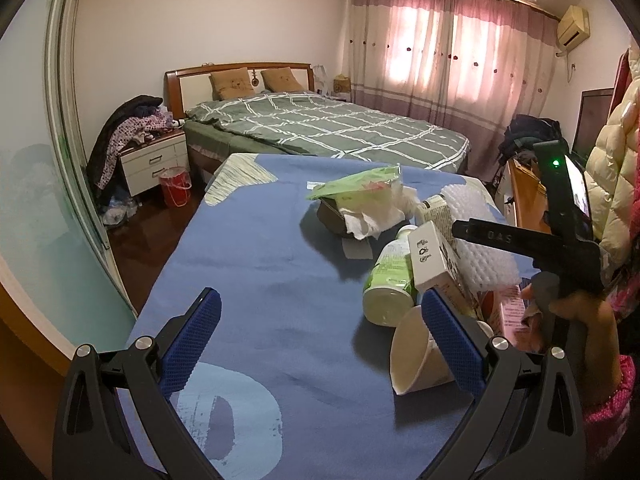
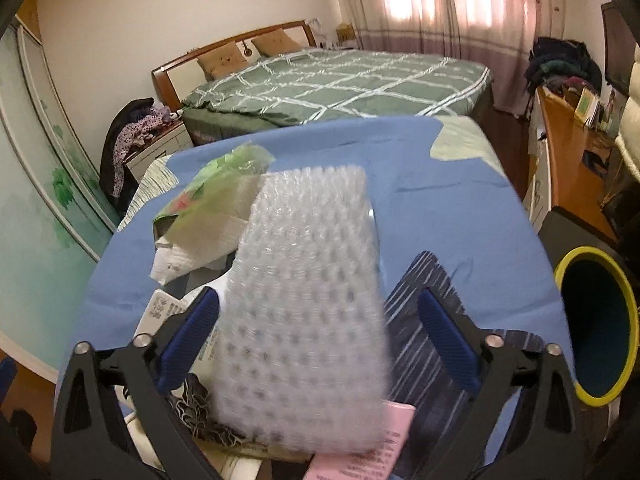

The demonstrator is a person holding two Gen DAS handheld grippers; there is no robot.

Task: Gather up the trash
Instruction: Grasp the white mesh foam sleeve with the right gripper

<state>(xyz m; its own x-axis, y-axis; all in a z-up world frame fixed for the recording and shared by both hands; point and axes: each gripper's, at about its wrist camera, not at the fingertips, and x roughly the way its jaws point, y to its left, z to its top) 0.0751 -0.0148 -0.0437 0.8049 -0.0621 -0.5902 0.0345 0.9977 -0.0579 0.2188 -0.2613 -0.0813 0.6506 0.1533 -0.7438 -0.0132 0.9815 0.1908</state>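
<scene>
A pile of trash lies on the blue cloth (image 1: 256,280): a green-and-white bottle (image 1: 390,284) on its side, a white carton (image 1: 434,264), crumpled tissue (image 1: 372,220) under a green wrapper (image 1: 356,184), a paper cup (image 1: 420,354) on its side, and a bubble-wrap sheet (image 2: 304,304). My left gripper (image 1: 320,340) is open above the cloth, its right finger by the cup. My right gripper (image 2: 320,344) is open, with the bubble wrap between its fingers; I cannot tell if they touch it. A pink leaflet (image 2: 360,452) lies below it.
A dark bin with a yellow rim (image 2: 600,324) stands at the right of the table. A bed (image 1: 320,124) is behind, a nightstand (image 1: 154,160) and red bucket (image 1: 175,188) to its left, and a wooden desk (image 2: 568,160) to the right.
</scene>
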